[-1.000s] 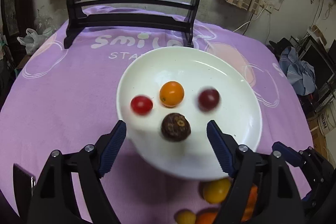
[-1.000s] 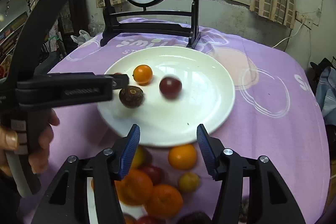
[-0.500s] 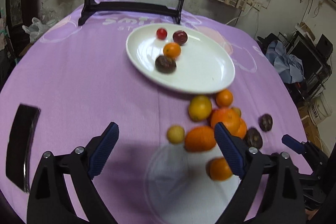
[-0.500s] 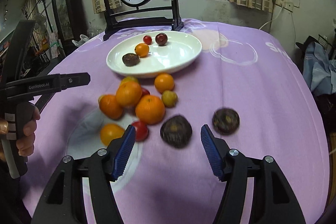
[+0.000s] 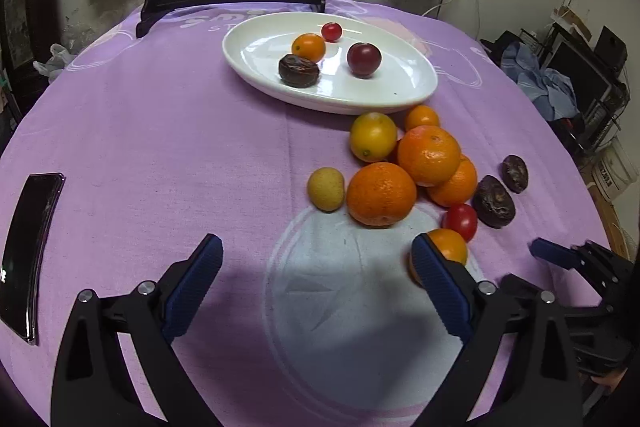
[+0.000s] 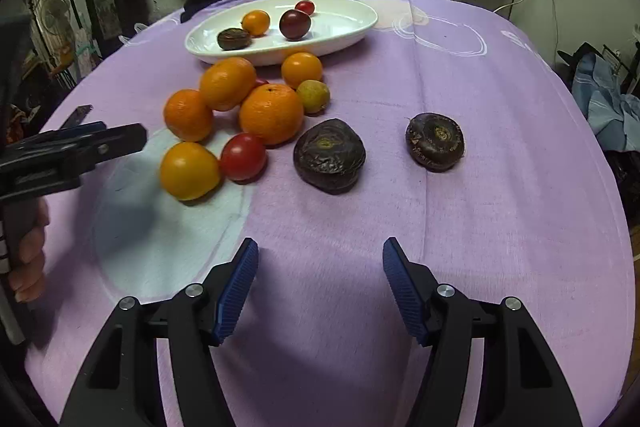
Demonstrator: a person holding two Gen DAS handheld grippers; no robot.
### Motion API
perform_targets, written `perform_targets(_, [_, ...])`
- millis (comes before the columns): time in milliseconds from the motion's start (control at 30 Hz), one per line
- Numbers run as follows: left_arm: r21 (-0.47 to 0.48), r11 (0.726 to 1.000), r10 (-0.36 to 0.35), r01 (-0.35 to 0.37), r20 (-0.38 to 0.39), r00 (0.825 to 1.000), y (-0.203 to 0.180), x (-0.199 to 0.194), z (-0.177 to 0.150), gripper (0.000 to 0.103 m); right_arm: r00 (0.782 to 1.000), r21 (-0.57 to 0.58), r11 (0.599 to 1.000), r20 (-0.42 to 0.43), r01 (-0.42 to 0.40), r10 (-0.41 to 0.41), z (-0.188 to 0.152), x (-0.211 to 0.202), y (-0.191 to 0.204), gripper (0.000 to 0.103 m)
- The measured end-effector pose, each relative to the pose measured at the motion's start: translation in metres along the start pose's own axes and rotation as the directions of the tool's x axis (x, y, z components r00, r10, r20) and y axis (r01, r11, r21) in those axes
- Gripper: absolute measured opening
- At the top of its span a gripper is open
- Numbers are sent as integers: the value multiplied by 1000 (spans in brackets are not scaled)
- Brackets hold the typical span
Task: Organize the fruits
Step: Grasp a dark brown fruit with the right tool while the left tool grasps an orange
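Both grippers hover with nothing between their pads: left gripper (image 5: 316,267) has just been spreading wide, right gripper (image 6: 320,267) stands apart. Loose fruit (image 5: 404,167) is heaped on the purple cloth (image 5: 160,147) beside the plate (image 5: 400,95), which holds four pieces.

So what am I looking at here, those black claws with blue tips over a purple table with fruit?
Those are two hand-held grippers, each carrying a camera that looks along its fingers. One picture is from the left gripper, the other from the right gripper. Both are open and hold nothing; the left one's jaws have just been opening. A person's hand holds the left gripper. On the purple tablecloth sits a white plate with four small fruits. Nearer lie loose oranges, tomatoes and two dark wrinkled fruits. A black phone lies at the left.
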State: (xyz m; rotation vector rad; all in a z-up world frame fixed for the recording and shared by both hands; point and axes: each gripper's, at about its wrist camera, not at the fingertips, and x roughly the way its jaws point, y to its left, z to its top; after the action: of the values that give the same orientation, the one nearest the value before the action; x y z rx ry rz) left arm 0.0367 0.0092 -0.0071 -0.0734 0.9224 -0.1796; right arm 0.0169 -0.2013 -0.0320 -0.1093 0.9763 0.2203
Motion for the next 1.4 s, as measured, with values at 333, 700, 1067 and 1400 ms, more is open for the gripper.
perform_targets(333, [11, 1000, -25, 26, -26, 999, -4, 3, -1, 94, 998, 7, 998, 6, 55, -55, 33, 25, 0, 68])
perform_targets(700, [75, 994, -71, 75, -47, 996, -23, 6, -8, 94, 998, 59, 998, 55, -19, 16, 22, 7, -2, 44])
perform_targets(1067, [205, 974, -69, 93, -121, 990, -68, 26, -16, 78, 993, 142, 986, 88, -85, 73, 5, -6, -26, 44])
perform_targets(1400, [263, 963, -33, 57, -95, 995, -91, 35, -7, 39, 992, 142, 986, 99, -88, 74, 2, -9, -28, 44])
